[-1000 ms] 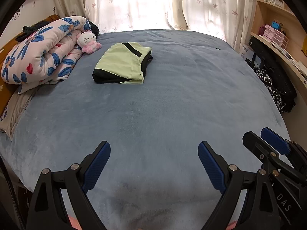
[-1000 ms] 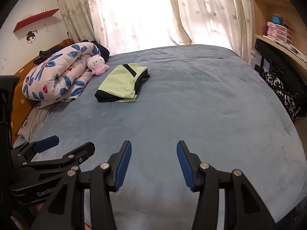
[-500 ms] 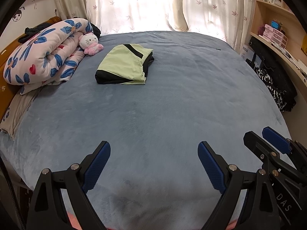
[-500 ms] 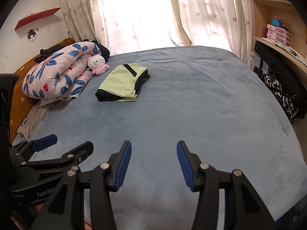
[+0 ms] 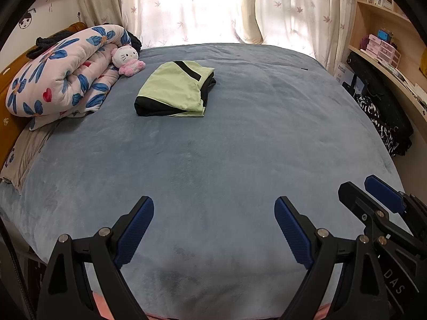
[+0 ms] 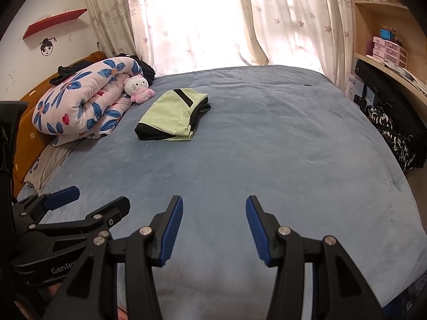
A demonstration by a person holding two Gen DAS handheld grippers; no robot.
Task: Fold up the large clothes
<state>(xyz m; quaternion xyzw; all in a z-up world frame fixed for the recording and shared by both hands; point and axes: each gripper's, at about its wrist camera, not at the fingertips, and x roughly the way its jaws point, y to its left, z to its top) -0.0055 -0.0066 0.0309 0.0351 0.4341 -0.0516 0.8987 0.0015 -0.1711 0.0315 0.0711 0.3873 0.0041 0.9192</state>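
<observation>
A light green garment with black trim [image 5: 174, 89] [image 6: 172, 116] lies folded into a neat rectangle on the far left part of the blue bed [image 5: 240, 146] [image 6: 267, 160]. My left gripper [image 5: 213, 213] hovers over the bed's near edge, jaws wide open with nothing between them. My right gripper [image 6: 214, 213] is beside it, also open and empty, with a narrower gap. Each gripper shows at the edge of the other's view: the right gripper [image 5: 373, 200] in the left wrist view, the left gripper [image 6: 88, 200] in the right wrist view. Both are far from the garment.
A rolled floral quilt [image 5: 61, 77] [image 6: 82, 106] and a small white and pink plush toy [image 5: 126, 60] [image 6: 138, 88] lie at the bed's head on the left. Curtains [image 6: 200, 21] cover the window behind. A wooden shelf and desk [image 5: 387, 53] with dark clothing [image 6: 392, 133] run along the right.
Both views have shifted slightly, with the garment sitting a little lower in the frame. The jaws of both grippers look the same as before.
</observation>
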